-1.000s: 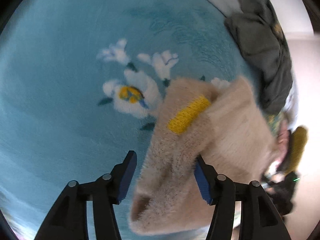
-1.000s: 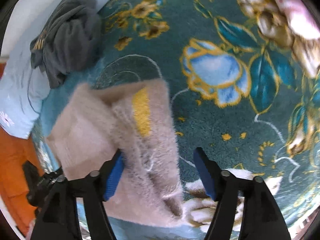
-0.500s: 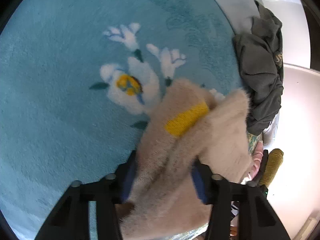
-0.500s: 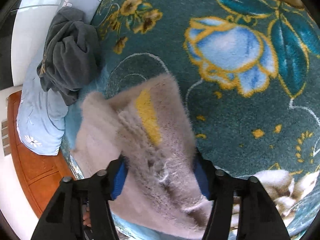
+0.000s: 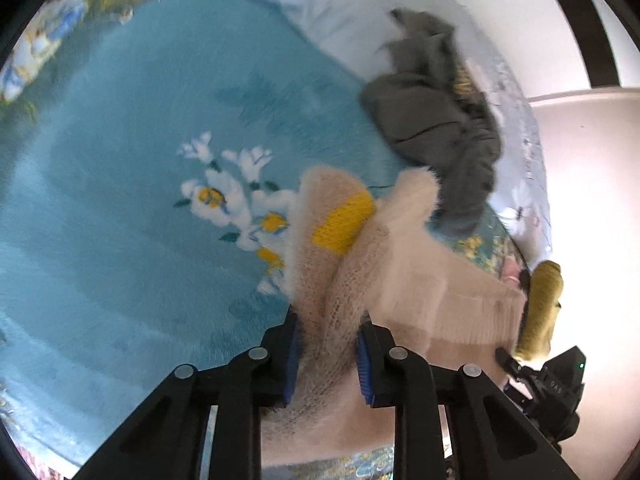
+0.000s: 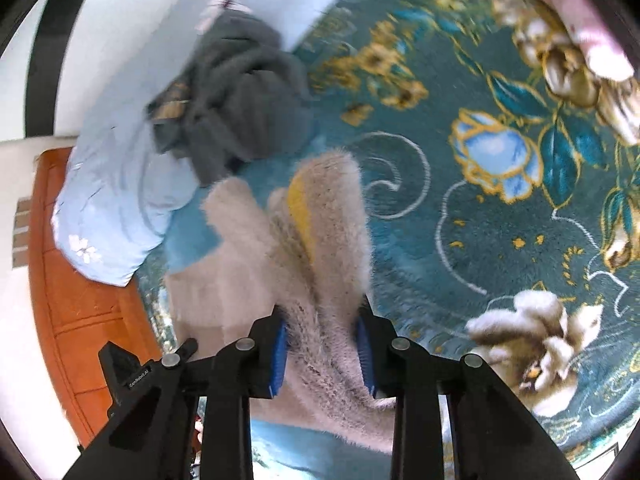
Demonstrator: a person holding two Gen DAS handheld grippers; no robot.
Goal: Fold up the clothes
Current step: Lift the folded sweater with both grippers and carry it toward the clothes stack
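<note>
A fuzzy beige sweater (image 5: pixel 384 264) with a yellow patch (image 5: pixel 344 220) hangs bunched over a teal floral blanket (image 5: pixel 120 208). My left gripper (image 5: pixel 326 354) is shut on one edge of the sweater. My right gripper (image 6: pixel 322 350) is shut on another edge of the same sweater (image 6: pixel 320 232), whose yellow patch (image 6: pixel 300 208) shows between folds. The other gripper's black body (image 5: pixel 556 384) appears at the right of the left wrist view.
A crumpled dark grey garment (image 5: pixel 436 120) lies behind the sweater, also in the right wrist view (image 6: pixel 236 100). A pale blue pillow (image 6: pixel 116 200) sits at the bed's edge beside an orange wooden headboard (image 6: pixel 80 300). The dark teal flowered blanket (image 6: pixel 500 200) spreads to the right.
Both grippers have closed on the sweater and lifted it, bunching it narrower. The views have swung up, showing more of the grey garment and pillow.
</note>
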